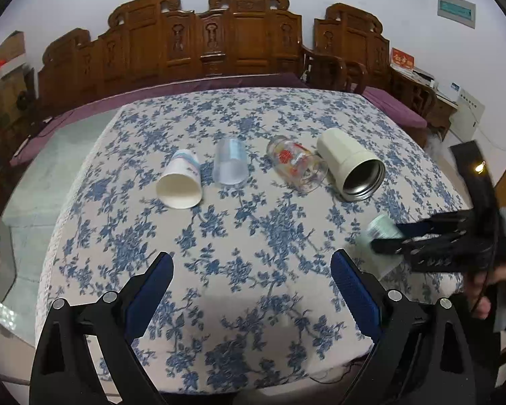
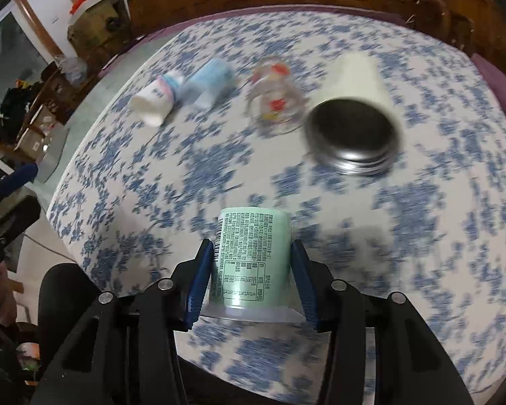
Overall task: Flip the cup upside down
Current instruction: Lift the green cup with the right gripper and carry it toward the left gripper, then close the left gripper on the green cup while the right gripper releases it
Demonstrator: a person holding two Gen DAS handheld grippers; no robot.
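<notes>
A pale green plastic cup with printed text is clamped between the blue pads of my right gripper, base pointing away from the camera and wide rim toward it, above the near part of the table. In the left wrist view this cup shows at the right edge, held by the right gripper. My left gripper is open and empty above the floral tablecloth, near its front edge.
Several cups lie on their sides in a row across the table: a white paper cup, a clear bluish plastic cup, a printed glass and a cream steel-lined mug. Carved wooden benches stand behind the table.
</notes>
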